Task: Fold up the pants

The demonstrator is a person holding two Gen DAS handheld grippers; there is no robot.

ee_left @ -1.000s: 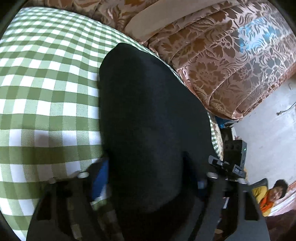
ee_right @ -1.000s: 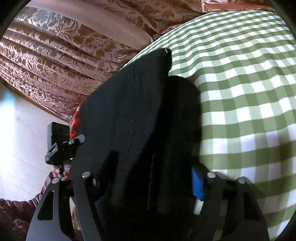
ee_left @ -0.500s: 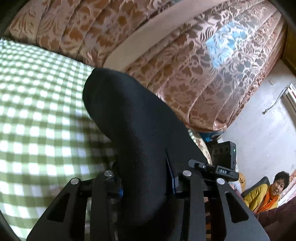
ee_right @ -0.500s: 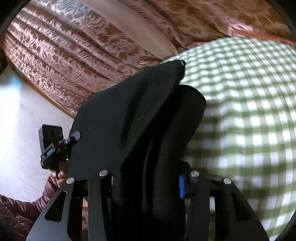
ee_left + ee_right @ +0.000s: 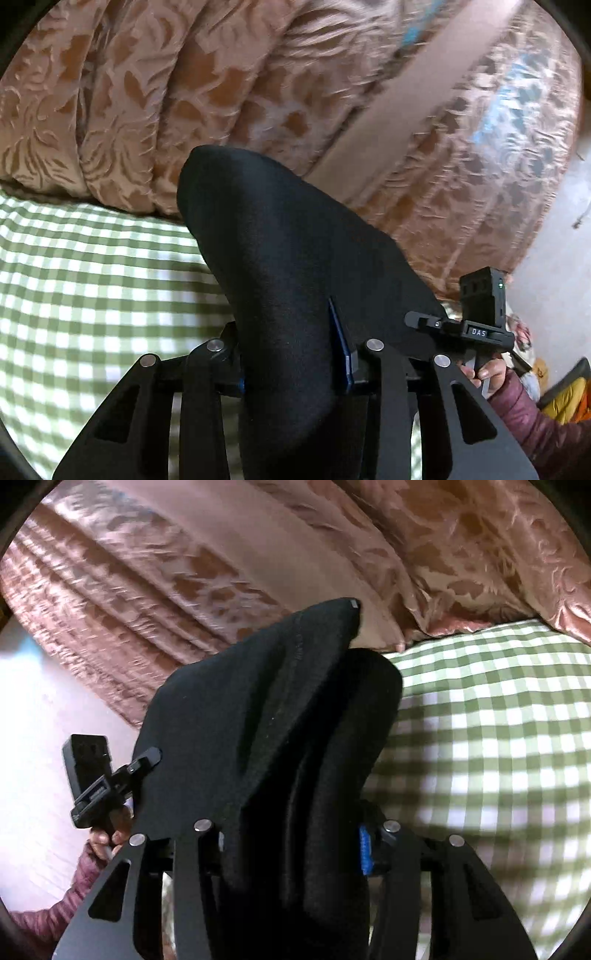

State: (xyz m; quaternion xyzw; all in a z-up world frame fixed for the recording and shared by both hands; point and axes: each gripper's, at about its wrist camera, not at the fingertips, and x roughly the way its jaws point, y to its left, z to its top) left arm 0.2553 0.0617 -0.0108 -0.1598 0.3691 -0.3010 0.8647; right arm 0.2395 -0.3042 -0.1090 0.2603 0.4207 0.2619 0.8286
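The black pants [image 5: 288, 240] rise as a thick fold out of my left gripper [image 5: 291, 362], whose blue pads press on the cloth while the jaws are opening slightly. In the right wrist view the pants [image 5: 258, 709] stand bunched in several folds between the pads of my right gripper [image 5: 291, 849], which also grips them as its jaws are opening. The cloth spans between both tools, held above the green checked sheet [image 5: 92, 277]. The lower part of the pants is hidden behind the fingers.
A brown floral quilt [image 5: 184, 92] is piled along the far edge of the sheet [image 5: 498, 720]. A hand in a purple sleeve [image 5: 487, 373] holds the other tool. Pale floor [image 5: 554, 258] lies beyond the bed, with a seated person's yellow clothing [image 5: 565, 398] there.
Both grippers closed onto the pants, then lifted them off the sheet and carried them toward the quilt. The quilt now fills the upper half of each view.
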